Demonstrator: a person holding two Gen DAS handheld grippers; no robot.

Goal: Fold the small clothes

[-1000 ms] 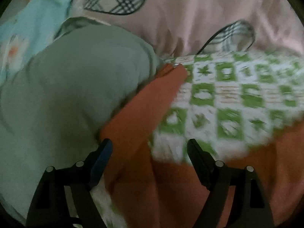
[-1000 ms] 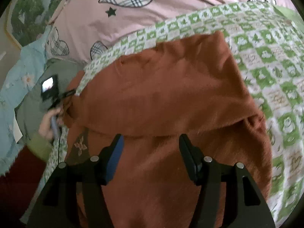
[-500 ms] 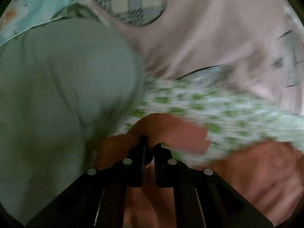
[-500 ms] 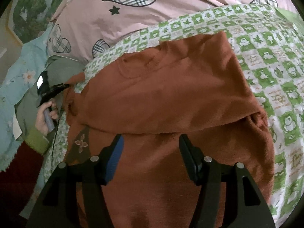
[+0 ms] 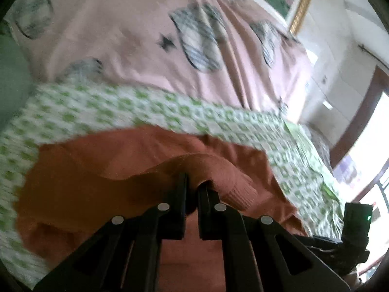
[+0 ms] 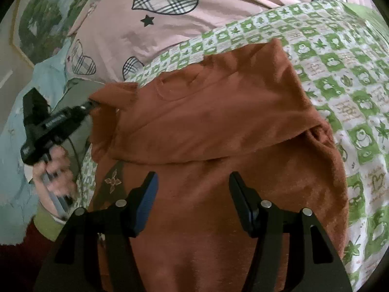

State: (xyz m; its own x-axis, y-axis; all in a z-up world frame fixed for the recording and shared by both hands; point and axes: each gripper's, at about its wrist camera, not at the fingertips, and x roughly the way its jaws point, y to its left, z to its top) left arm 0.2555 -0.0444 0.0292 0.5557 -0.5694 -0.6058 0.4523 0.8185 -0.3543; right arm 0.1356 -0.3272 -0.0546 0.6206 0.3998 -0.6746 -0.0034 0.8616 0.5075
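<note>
Left gripper (image 5: 192,189): jaws pressed together on a ribbed cuff fold of the rust-orange knit sweater (image 6: 218,126), the pinched cloth lifted off the garment's body. Seen from the right wrist view, this gripper (image 6: 91,104) sits at the sweater's left edge, held by a hand (image 6: 54,170) with a green cuff at the wrist.

Right gripper (image 6: 192,194): jaws spread, nothing between them, hovering over the sweater's near portion (pads apparently clear of the cloth).

The sweater lies partly folded on a green-and-white checked cover (image 6: 340,77). Beyond it lies a pink cloth with plaid hearts and black stars (image 6: 194,24). A grey-green garment (image 6: 75,92) and a pale blue floral fabric (image 6: 14,126) lie at left.

The left wrist view is motion-blurred; a gold-framed picture (image 5: 299,7) and a bright opening at far right are hard to make out.
</note>
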